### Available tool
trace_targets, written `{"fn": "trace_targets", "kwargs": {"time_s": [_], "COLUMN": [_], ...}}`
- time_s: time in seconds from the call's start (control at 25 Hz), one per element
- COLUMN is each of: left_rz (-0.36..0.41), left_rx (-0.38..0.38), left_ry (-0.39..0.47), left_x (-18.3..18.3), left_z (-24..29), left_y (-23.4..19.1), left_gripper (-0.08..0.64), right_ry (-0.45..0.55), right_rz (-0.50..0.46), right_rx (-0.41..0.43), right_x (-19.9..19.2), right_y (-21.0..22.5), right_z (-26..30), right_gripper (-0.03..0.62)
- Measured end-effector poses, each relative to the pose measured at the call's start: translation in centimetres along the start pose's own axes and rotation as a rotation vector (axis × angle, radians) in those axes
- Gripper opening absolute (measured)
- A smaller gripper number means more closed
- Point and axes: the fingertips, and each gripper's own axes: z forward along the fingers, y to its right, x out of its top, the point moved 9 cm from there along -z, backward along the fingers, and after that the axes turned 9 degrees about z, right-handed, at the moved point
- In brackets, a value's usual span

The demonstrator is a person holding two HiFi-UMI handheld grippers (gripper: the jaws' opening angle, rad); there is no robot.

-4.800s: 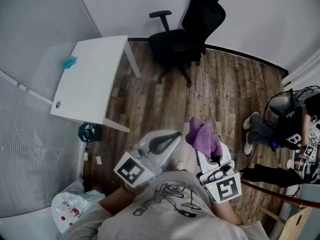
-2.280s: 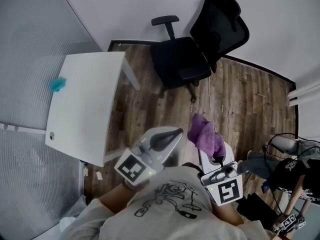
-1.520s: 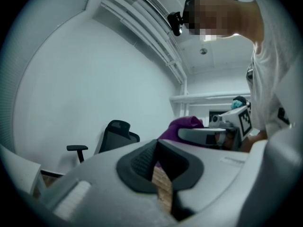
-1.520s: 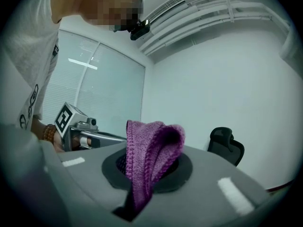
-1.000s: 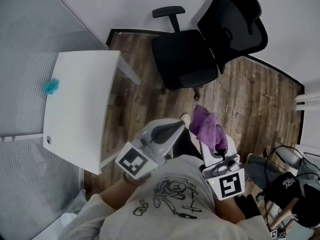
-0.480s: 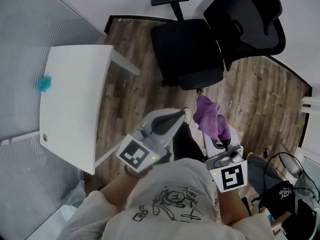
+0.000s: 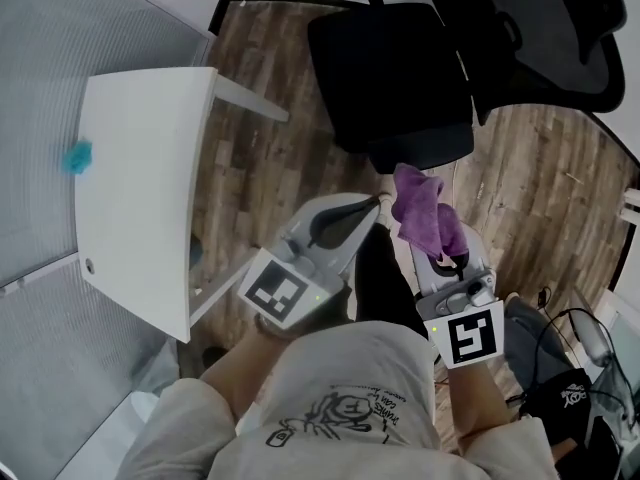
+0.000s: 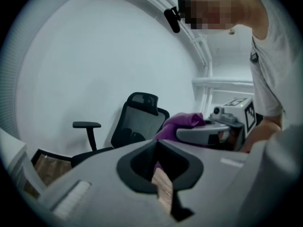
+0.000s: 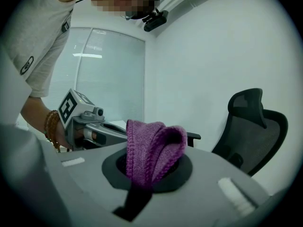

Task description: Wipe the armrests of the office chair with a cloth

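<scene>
The black office chair (image 7: pixel 400 78) stands just ahead of me in the head view, its backrest (image 7: pixel 545 28) to the right. One armrest (image 8: pixel 86 125) shows on its post in the left gripper view, clear of both grippers. My right gripper (image 7: pixel 422 208) is shut on a folded purple cloth (image 7: pixel 425 213), which sticks up out of the jaws (image 9: pixel 151 150) and hangs near the seat's front edge. My left gripper (image 7: pixel 368 206) is held beside it, shut with nothing in it (image 8: pixel 158 174). The chair's other armrest (image 9: pixel 191 137) peeks out behind the cloth.
A white table (image 7: pixel 140 178) stands to the left with a small teal thing (image 7: pixel 76 156) on it. A ribbed glass partition (image 7: pixel 40 58) runs along the far left. Dark bags and cables (image 7: pixel 580 388) lie on the wood floor at the lower right.
I have come closer to the chair, which now fills the top of the head view. Both grippers kept their pose, the right still holding the cloth.
</scene>
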Motion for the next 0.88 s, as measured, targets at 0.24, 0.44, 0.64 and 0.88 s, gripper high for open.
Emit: {"fn": "trace_targets", "kwargs": {"time_s": [0.24, 0.44, 0.64, 0.88], "left_rz": [-0.042, -0.031, -0.091, -0.099], "left_rx": [0.003, 0.022, 0.044, 0.05], "left_ry": [-0.028, -0.068, -0.081, -0.145], "left_x": [-3.9, -7.8, -11.5, -15.8], "left_z": [2.1, 3.7, 4.6, 5.7], "left_y": [-2.5, -4.7, -6.4, -7.6], "left_gripper": [0.0, 0.0, 0.0, 0.0], "right_ry": [-0.063, -0.121, -0.213, -0.334], "right_rz": [-0.005, -0.008, -0.006, 0.029], "right_rx": [0.028, 0.044, 0.068, 0.058], "right_x": [-3.5, -7.1, -10.6, -16.1], "right_y": [1.6, 3.3, 4.3, 5.1], "right_z": [3.9, 7.3, 10.0, 12.9], "right_gripper": [0.028, 0.028, 0.028, 0.028]}}
